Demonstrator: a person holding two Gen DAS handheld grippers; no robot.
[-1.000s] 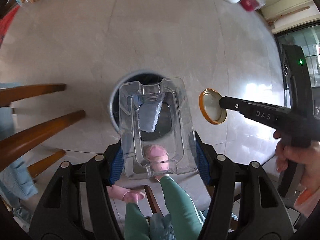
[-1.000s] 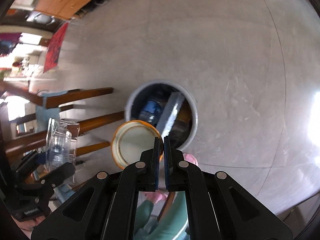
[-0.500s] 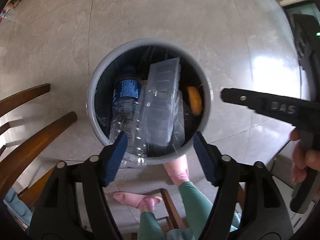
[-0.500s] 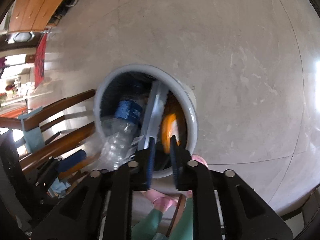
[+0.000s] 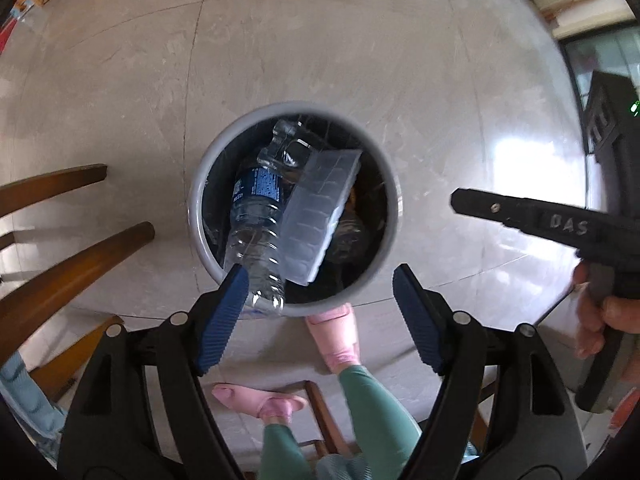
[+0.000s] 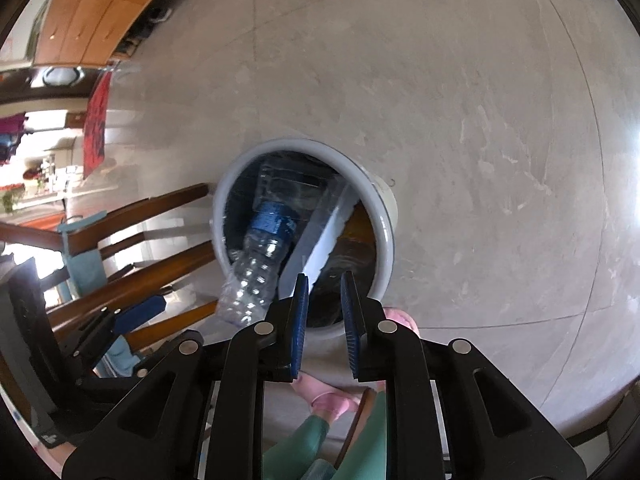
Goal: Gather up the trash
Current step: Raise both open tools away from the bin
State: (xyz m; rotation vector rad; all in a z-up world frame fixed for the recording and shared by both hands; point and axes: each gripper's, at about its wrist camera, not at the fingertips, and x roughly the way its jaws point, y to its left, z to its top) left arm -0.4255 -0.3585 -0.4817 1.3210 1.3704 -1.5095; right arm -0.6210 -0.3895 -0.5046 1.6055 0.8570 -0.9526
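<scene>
Down on the grey tiled floor (image 5: 360, 52) sits the round grey trash bin (image 5: 196, 216), and both cameras are looking pretty much straight into it. Inside there's a clear plastic bottle (image 5: 256, 216) with a blue label, leaning so its bottom end sticks up over the near rim, plus a frosted ribbed plastic tray (image 5: 320, 212) tilted against it, and some clear moulded packaging (image 5: 286, 148) at the far side. Something brownish-orange is deeper down on the right side of the bin, too dark to say what. The left gripper (image 5: 320, 308) hangs above the near rim with its blue-padded fingers (image 5: 222, 316) spread wide, and they've just been opening; nothing is between them, though the left pad looks right next to the bottle's base in that view and I can't tell if it touches. The right gripper (image 6: 324, 320) has its fingers (image 6: 300, 320) parted by a narrow gap, having opened a bit just now, also with nothing in them, and they sit over the bin's near edge. From the left camera you see that right gripper off to the right, held by a hand (image 5: 600, 320). Pink slippers (image 5: 336, 332) and green trouser legs (image 5: 372, 412) show below the bin, wooden chair rails (image 5: 72, 272) to the left.
</scene>
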